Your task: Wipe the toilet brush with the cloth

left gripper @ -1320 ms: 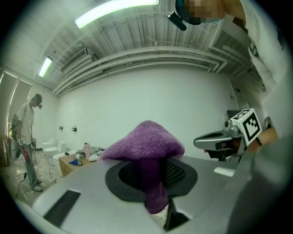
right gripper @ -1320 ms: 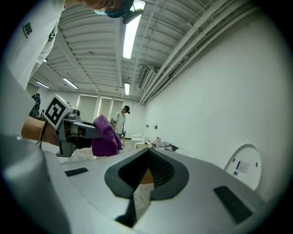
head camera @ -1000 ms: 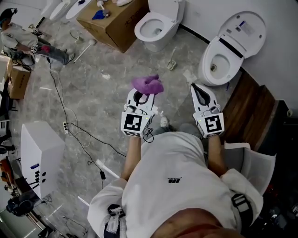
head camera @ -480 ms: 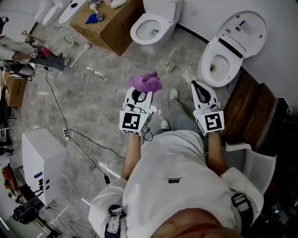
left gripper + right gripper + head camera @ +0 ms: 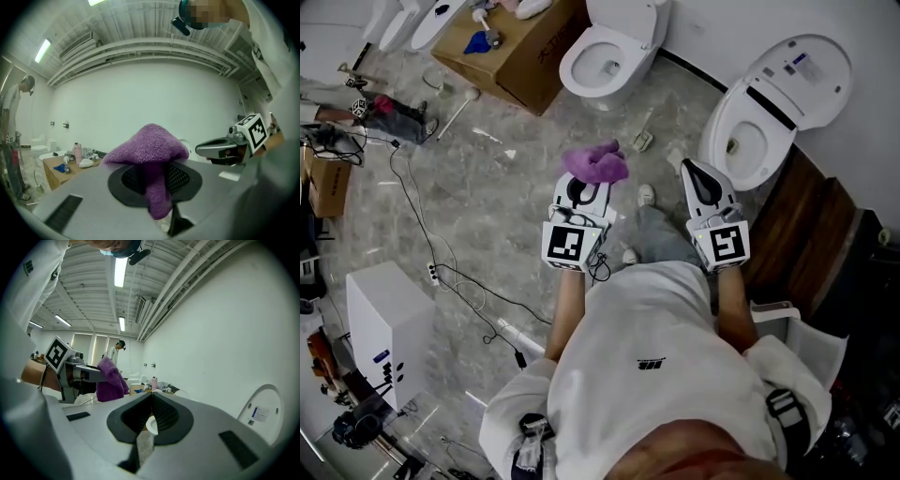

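Stepped nearer the toilets (image 5: 602, 67) since a second ago, with both grippers carried along. Clamps the left gripper (image 5: 589, 186) shut on the cloth (image 5: 596, 164), bunched over the tips. Holds the right gripper (image 5: 694, 171) closed on nothing. Approaching, by the look of it, with no wiping begun. Next calls for reaching what looks like the brush (image 5: 643, 138), lying on the floor (image 5: 487, 187) between the toilets, well ahead. Shows a label (image 5: 800, 66) on the lid (image 5: 820, 89) and a shirt logo (image 5: 651, 363), both too small to read.
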Demonstrator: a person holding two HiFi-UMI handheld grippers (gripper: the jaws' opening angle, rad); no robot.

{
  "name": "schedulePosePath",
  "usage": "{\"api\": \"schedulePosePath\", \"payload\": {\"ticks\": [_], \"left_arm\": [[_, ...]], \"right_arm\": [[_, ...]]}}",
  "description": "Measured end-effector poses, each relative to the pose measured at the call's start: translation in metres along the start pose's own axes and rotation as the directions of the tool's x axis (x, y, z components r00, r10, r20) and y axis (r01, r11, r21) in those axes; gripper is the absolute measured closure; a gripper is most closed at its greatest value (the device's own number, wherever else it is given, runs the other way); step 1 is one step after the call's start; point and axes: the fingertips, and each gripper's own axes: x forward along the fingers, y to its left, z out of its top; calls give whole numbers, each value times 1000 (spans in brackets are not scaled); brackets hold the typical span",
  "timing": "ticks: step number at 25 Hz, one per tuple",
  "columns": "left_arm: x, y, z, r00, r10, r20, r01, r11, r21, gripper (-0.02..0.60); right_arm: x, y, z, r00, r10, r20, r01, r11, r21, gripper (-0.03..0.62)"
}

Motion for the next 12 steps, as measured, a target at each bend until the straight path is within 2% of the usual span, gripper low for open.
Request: {"api": "schedulePosePath", "payload": {"ticks": [12], "left_arm": [[135, 34, -22, 995, -61, -75, 59, 998, -30, 508]], "right_arm": [[90, -93, -36, 998, 7, -59, -4, 999, 49, 597]]}}
